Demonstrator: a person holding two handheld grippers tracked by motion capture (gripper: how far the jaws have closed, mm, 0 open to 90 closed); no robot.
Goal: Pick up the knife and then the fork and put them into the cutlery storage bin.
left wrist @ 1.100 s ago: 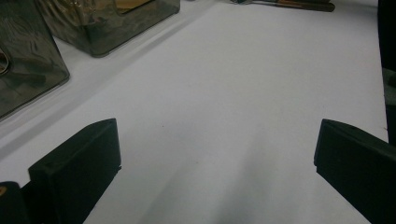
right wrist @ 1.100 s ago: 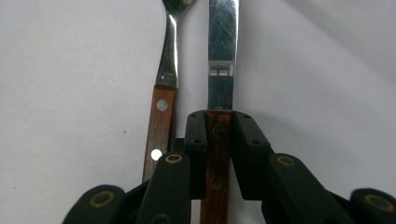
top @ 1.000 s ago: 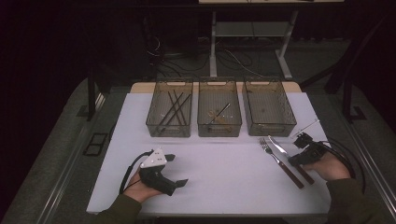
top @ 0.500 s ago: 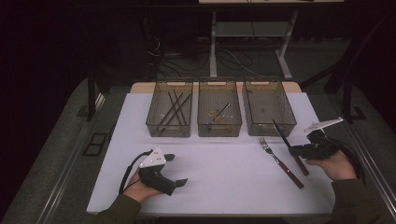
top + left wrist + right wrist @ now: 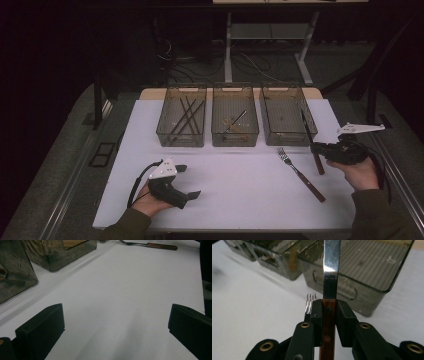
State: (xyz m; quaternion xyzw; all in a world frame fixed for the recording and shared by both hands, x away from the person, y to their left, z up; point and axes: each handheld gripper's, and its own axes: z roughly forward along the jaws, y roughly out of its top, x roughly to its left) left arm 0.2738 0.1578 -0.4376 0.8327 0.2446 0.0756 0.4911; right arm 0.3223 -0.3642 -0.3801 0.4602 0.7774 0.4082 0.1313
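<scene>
A knife with a wooden handle (image 5: 327, 327) and a steel blade (image 5: 305, 124) is clamped by its handle in my right gripper (image 5: 316, 148), which is shut on it. The blade tilts up and away over the near edge of the right bin (image 5: 287, 95). In the right gripper view both pads (image 5: 344, 315) press on the handle. A wooden-handled fork (image 5: 300, 175) lies on the white table just left of that hand; its tines (image 5: 310, 301) peek out beside the jaws. My left gripper (image 5: 189, 181) rests at the front left, open, with nothing between its pads (image 5: 42, 325).
Three clear bins stand in a row at the back of the white table (image 5: 235, 185): the left bin (image 5: 182, 137) holds several dark sticks, the middle bin (image 5: 235, 137) one utensil. The fork (image 5: 150, 244) appears far off in the left gripper view.
My right gripper has lifted the knife off the table beside the fork and moved slightly right; its blade now points up at the right bin. The left hand has kept still.
</scene>
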